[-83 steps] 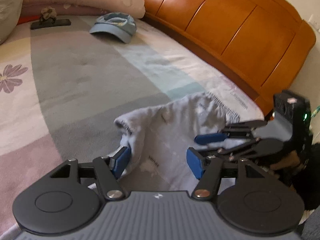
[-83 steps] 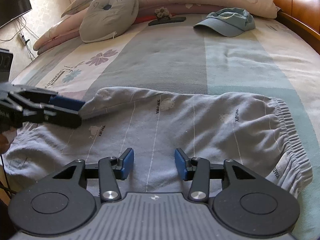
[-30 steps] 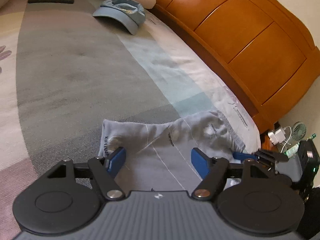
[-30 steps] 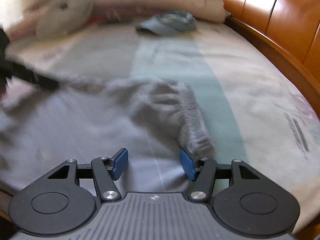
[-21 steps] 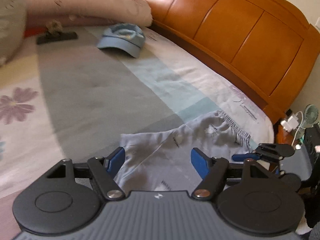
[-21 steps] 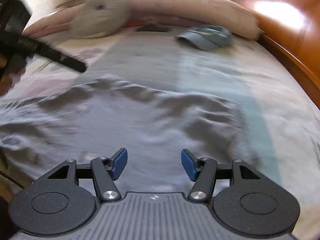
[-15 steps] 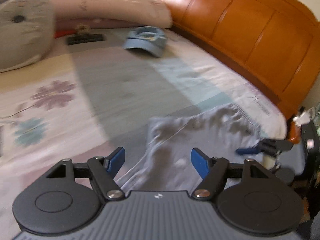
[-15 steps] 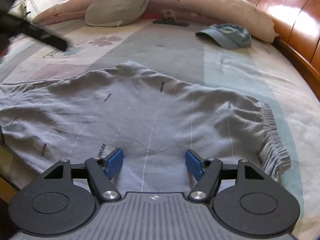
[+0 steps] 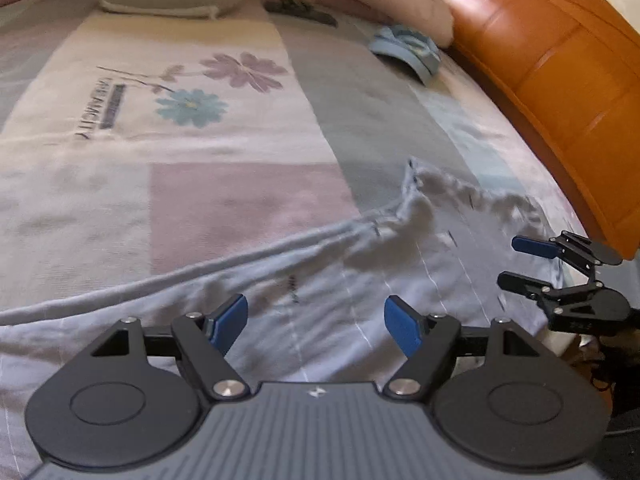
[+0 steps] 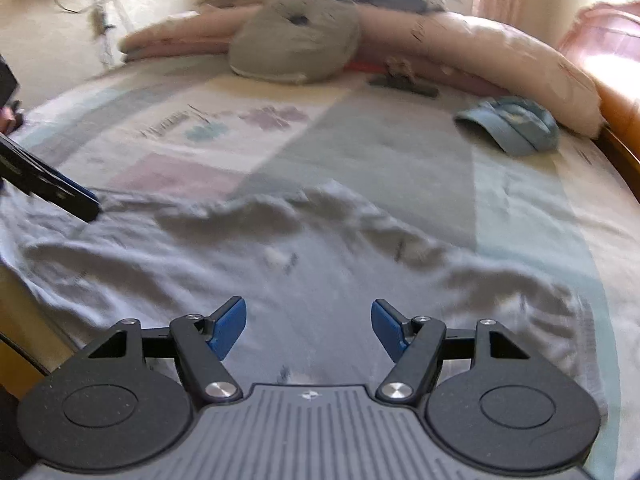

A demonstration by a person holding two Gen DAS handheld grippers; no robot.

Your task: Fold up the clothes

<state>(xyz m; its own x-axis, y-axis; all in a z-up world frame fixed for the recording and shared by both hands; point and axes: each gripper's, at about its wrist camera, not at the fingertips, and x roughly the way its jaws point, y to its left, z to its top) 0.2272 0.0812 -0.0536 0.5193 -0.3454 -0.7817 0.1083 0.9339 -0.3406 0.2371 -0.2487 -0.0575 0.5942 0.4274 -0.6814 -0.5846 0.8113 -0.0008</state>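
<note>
One pair of grey-blue trousers [image 10: 320, 272] is lying spread across the near edge of the bed [image 10: 520, 216], rumpled in the middle, with the gathered waistband end sitting toward the wooden headboard [image 9: 560, 80] side. Compared with a few seconds back, when the cloth was bunched up double, it's now stretching out long and flat, with one edge running off to the left in the left wrist view. Both cameras are also looking from further back and higher than they were a second ago, so a lot more of the flowered bedspread is showing.

Left gripper [image 9: 316, 320] is hovering over the trousers with its blue pads wide apart, nothing pinched between them. Right gripper [image 10: 308, 324] is doing the same over the waistband half, jaws spread and gripping nothing; in the left view you can see it off to the right by the bed edge, fingers parted.

Further out, a light blue cap [image 10: 516, 128] is sitting near the headboard, a round grey cushion [image 10: 296, 44] is leaning on the long pink pillows [image 10: 500, 56], and a dark flat thing is lying just in front of them, too blurry to name.
</note>
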